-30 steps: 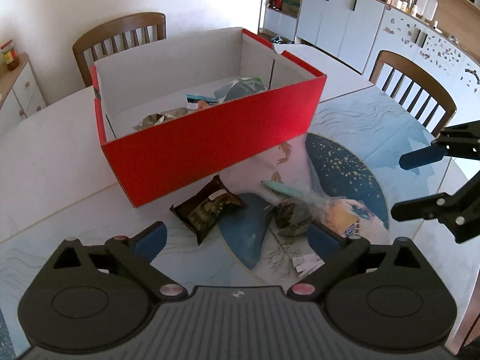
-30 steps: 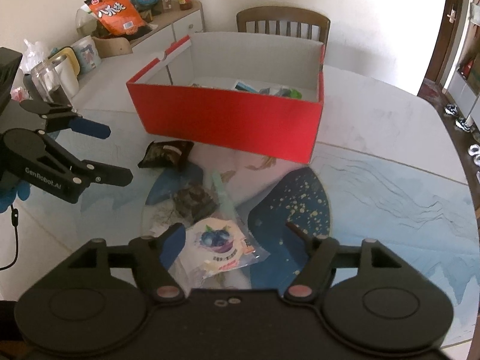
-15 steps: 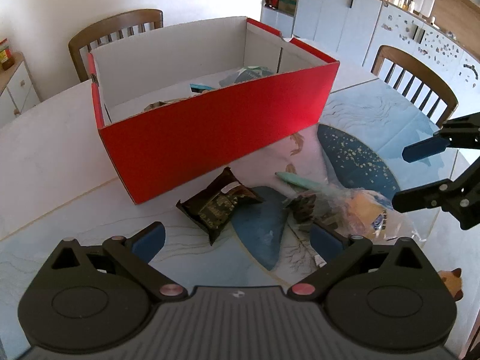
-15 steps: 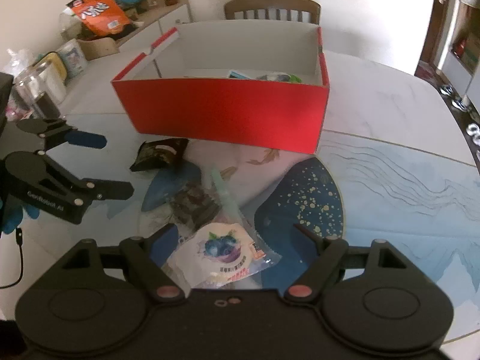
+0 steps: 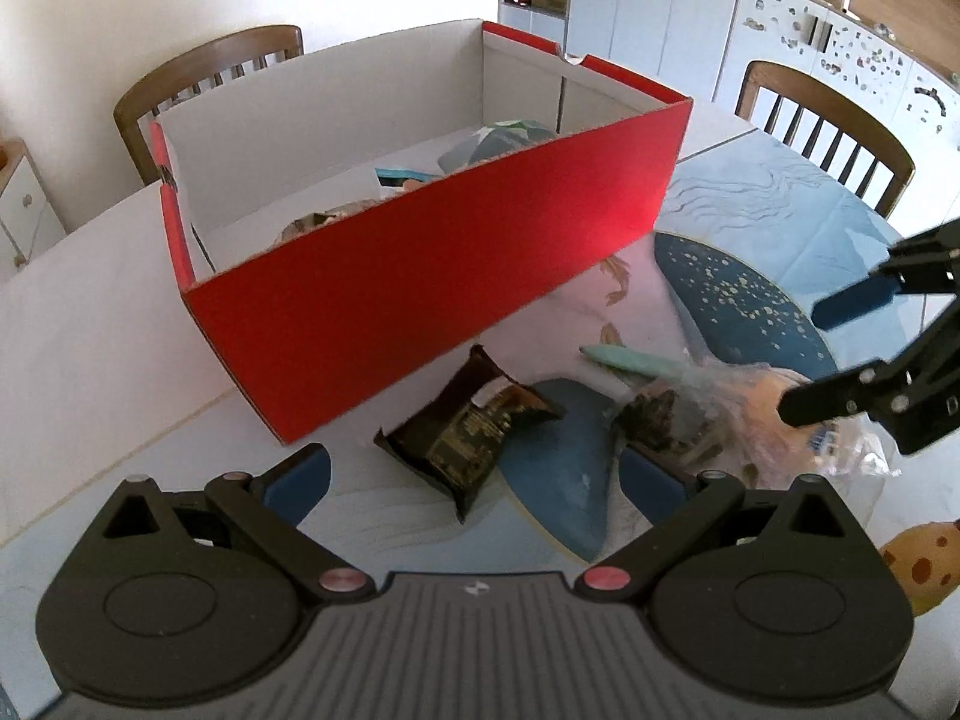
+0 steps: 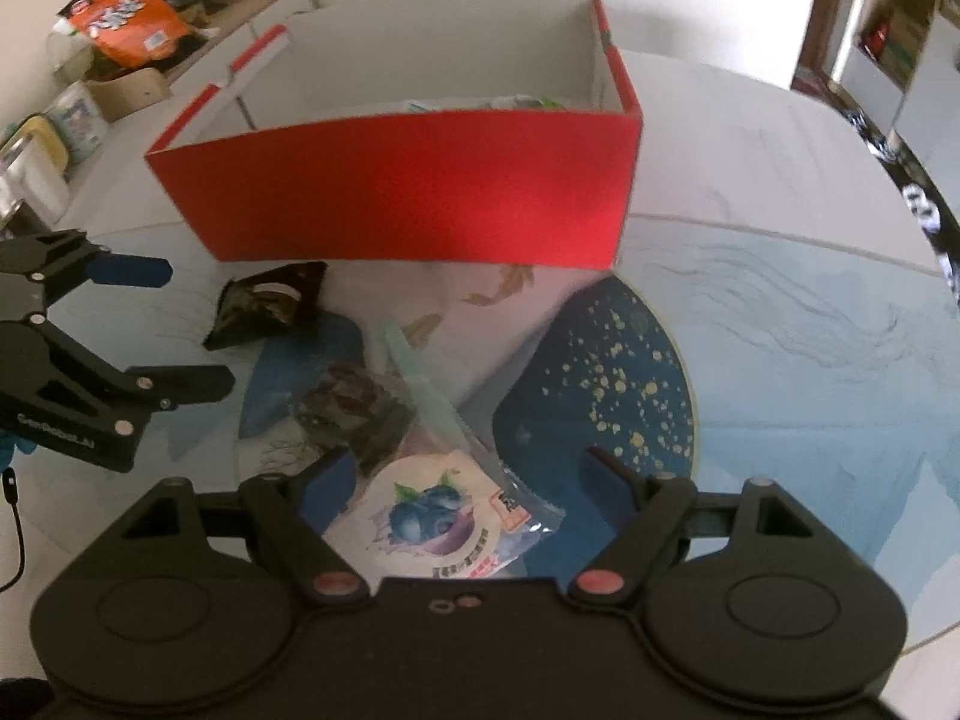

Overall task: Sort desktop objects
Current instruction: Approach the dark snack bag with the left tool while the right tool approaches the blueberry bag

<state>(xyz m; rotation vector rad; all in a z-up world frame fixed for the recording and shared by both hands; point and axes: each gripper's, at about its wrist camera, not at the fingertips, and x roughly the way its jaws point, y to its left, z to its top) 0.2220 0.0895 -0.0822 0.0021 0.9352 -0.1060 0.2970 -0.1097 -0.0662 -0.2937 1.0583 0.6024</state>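
A red cardboard box (image 5: pixel 432 276) with several packets inside stands on the table; it also shows in the right wrist view (image 6: pixel 408 186). In front of it lie a dark brown snack packet (image 5: pixel 468 432) (image 6: pixel 267 303), a small dark wrapped snack (image 5: pixel 660 426) (image 6: pixel 354 402), a pale green stick packet (image 5: pixel 636 360) (image 6: pixel 420 384) and a clear blueberry packet (image 6: pixel 438 522) (image 5: pixel 780 426). My left gripper (image 5: pixel 474 474) is open, just short of the brown packet. My right gripper (image 6: pixel 462 474) is open, its fingers on either side of the blueberry packet.
Wooden chairs (image 5: pixel 204 72) (image 5: pixel 828 120) stand around the table. A sideboard with an orange bag (image 6: pixel 120 18) and jars is at the left in the right wrist view. White cabinets (image 5: pixel 660 6) stand behind. A yellow spotted toy (image 5: pixel 924 564) lies at the right edge.
Both grippers have moved forward and lower toward the packets. The brown packet now lies closer to my left gripper, and the blueberry packet sits between my right fingers.
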